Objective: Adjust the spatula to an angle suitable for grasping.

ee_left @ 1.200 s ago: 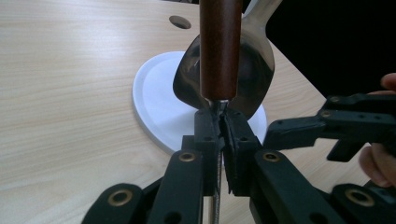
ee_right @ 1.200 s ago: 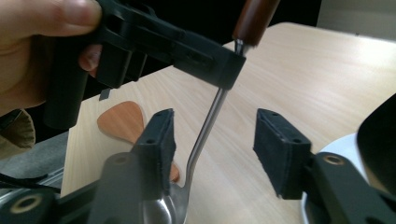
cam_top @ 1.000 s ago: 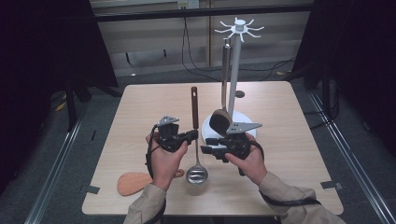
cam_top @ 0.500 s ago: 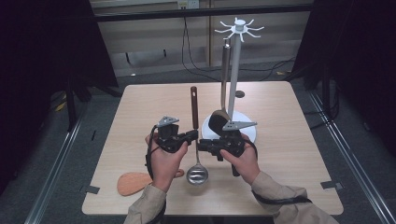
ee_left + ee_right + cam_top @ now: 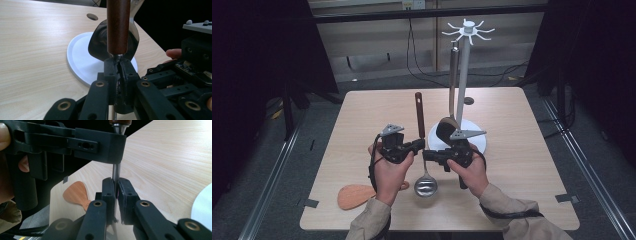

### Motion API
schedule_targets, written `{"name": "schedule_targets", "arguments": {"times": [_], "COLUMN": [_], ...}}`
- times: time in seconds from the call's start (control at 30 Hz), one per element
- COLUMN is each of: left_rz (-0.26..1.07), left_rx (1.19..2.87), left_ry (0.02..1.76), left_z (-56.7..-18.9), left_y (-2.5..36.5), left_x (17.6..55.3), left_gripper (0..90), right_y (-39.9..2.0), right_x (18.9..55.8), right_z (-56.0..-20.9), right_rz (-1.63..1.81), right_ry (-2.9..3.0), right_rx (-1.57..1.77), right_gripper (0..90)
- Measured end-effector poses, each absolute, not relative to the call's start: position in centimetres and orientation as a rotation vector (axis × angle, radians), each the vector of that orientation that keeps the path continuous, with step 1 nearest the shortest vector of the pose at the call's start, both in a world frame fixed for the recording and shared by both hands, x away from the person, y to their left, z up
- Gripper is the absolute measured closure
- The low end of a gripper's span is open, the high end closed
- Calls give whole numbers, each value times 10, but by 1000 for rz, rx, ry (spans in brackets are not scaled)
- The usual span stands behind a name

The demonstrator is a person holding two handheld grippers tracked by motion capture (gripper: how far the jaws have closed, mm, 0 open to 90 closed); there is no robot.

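Both hands are on the ladle (image 5: 424,170) above the counter (image 5: 522,165). Left hand-held gripper (image 5: 418,145) clamps the shaft right under the wooden handle. Right hand-held gripper (image 5: 427,155) has just been closing, now pinching the shaft just below it, bowl hanging underneath.

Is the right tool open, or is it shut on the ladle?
Shut on the ladle. The right tool has just been closing; its pads press the thin metal shank.

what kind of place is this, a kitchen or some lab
Most likely a lab or recording setup, not a kitchen: a bare wooden table ringed by dark curtains, loose cables on the floor, and a person working a ladle with handheld tongs.
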State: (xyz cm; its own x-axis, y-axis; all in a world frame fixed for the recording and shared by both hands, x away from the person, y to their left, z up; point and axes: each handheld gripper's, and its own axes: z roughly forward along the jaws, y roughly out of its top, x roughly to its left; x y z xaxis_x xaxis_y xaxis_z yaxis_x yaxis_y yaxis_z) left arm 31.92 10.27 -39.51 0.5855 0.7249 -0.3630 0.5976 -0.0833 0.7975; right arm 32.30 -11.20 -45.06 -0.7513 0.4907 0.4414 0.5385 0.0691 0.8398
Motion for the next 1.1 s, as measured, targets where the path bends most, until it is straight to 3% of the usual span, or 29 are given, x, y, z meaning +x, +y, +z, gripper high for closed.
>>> {"name": "schedule_targets", "arguments": {"times": [0.43,0.63,1.03,1.1], "left_rz": [137,143,246,262], "left_rx": [1746,1727,1719,1724], "left_ry": [1059,1078,1094,1125], "left_z": [-395,-394,-395,-401], "left_y": [101,104,115,118], "left_x": [320,321,326,328], "left_gripper": [838,716,591,538], "right_y": [-116,-120,-133,-136], "right_x": [319,320,322,322], "right_z": [-445,-448,-445,-444], "right_rz": [-1834,-1817,-1841,-1852], "right_ry": [-2316,-2330,-2318,-2316], "right_rx": [-1120,-1142,-1170,-1158], "right_gripper": [854,856,857,857]}}
